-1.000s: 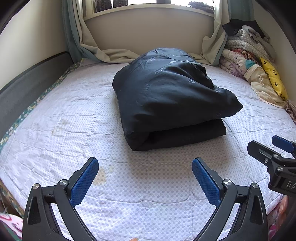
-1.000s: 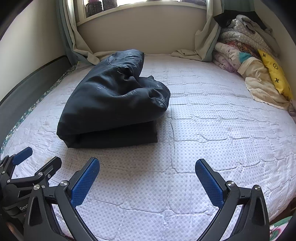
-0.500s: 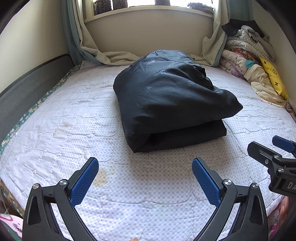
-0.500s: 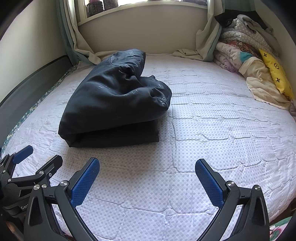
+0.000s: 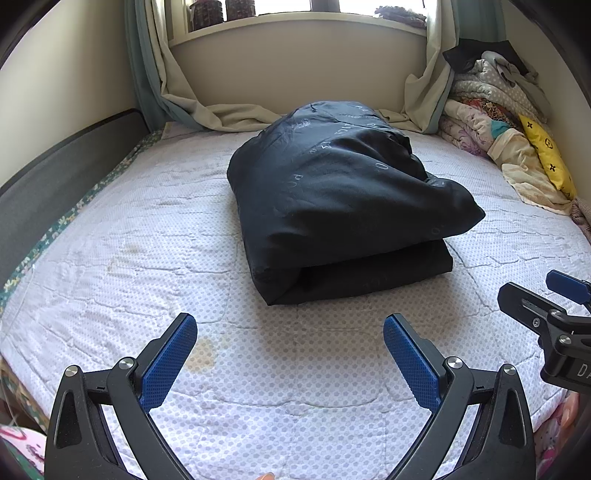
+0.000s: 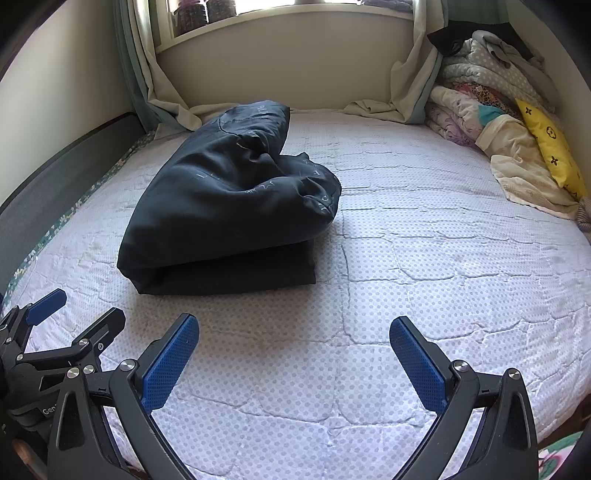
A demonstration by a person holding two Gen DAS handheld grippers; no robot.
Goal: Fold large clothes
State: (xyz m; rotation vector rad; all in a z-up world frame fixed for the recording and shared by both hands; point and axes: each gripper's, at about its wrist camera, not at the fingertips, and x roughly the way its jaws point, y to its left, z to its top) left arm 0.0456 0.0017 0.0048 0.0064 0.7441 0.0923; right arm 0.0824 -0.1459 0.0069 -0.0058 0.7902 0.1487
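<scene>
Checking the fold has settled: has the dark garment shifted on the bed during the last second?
No. The dark garment keeps its place and shape against the mattress seams; only the cameras drifted slightly.

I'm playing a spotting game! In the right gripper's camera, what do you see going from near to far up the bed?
Right gripper → white quilted mattress → folded dark garment → curtain → windowsill.

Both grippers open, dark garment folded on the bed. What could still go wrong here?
1. The folded dark garment looks puffy; its top layer overhangs the lower one on the right, so it may spring open or slide off.
2. The left gripper and right gripper hover close together above the mattress; if both reach in, they might collide.
</scene>
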